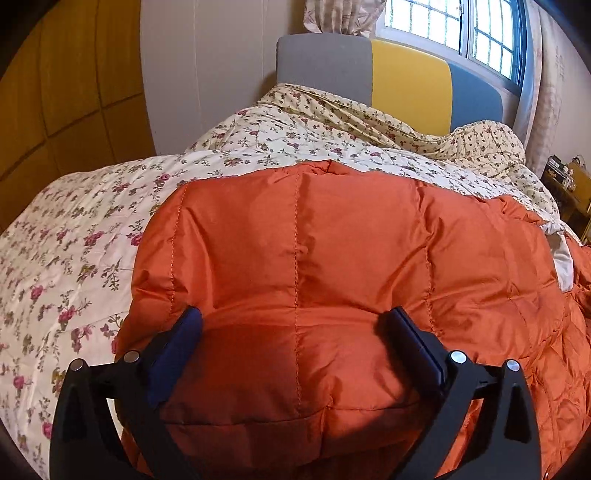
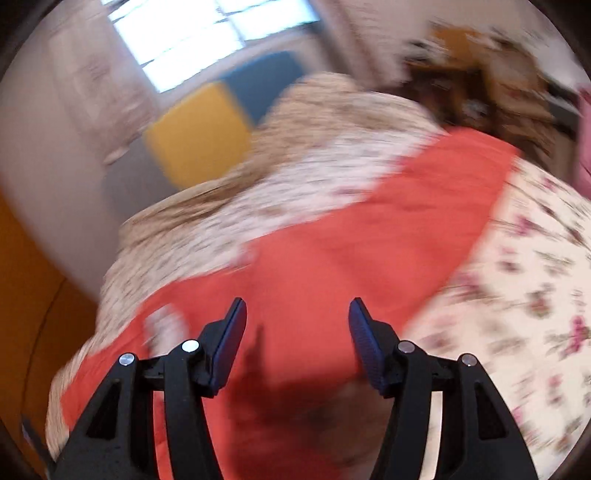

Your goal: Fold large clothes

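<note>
Partly cropped orange quilted jacket (image 1: 295,258), blurred right view

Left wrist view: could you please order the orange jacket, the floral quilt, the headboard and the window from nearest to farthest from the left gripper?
From the left gripper:
1. Orange jacket, directly under and ahead of the open fingers.
2. Floral quilt, beneath the jacket, spreading left and beyond.
3. Headboard, at the bed's far end.
4. Window, above and behind the headboard, upper right.
</note>
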Demonstrator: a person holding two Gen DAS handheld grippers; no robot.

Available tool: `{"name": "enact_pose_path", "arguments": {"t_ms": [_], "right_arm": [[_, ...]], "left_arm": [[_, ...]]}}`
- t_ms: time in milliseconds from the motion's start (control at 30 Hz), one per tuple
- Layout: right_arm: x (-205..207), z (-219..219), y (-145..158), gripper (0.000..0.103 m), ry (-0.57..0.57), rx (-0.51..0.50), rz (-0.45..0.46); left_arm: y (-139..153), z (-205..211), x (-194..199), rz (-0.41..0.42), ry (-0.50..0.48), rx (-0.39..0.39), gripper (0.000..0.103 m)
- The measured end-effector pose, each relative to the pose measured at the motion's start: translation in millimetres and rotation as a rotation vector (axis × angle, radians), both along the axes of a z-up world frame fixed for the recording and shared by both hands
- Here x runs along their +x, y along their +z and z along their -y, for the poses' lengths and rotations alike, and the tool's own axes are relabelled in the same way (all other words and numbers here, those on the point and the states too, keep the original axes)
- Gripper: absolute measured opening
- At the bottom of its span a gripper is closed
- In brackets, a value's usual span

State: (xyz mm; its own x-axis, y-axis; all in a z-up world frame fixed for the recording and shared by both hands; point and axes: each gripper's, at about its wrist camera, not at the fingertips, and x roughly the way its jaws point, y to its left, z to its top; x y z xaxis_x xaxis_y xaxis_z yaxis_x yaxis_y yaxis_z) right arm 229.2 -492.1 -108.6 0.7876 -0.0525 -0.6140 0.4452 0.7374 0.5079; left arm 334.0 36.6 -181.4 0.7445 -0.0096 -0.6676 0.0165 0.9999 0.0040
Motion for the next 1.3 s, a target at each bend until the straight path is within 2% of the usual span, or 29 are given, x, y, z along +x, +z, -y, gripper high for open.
{"name": "enact_pose_path", "arguments": {"t_ms": [100,200,467,633,733,800,900,1133,1300], "right_arm": [[-6,56,-17,0.055,-0.132,0.086,-0.055],[-4,92,-23,0.055,-0.196,0.055,-0.103],[11,141,-28,0.055,-0.287,0.004,-0.123],[21,161,-37,0.054,-0.334,0.038,-0.105],[27,165,-38,0.035,-0.342,0.003,-0.104],[29,163,-35,0.020,-0.319,-0.014,-0.092],[31,149,-18,0.008,-0.278,-0.109,-0.071],[27,84,30,0.007,-0.137,-0.349,0.019],[26,16,52,0.006,0.009,-0.488,0.067]], "left_arm": [[-1,0,1,0.000,0.001,0.005,0.099],[-2,0,2,-0.001,0.001,0.007,0.099],[-3,-1,2,0.001,0.000,0.007,0.099],[-3,-1,3,0.002,0.000,0.004,0.100],[-3,-1,3,0.003,0.000,0.004,0.100],[-4,-1,3,0.003,0.000,0.004,0.100],[-4,-2,3,0.004,0.000,0.001,0.100],[-5,-1,3,0.006,0.001,-0.001,0.100],[-5,0,4,0.008,0.002,-0.005,0.100]]}}
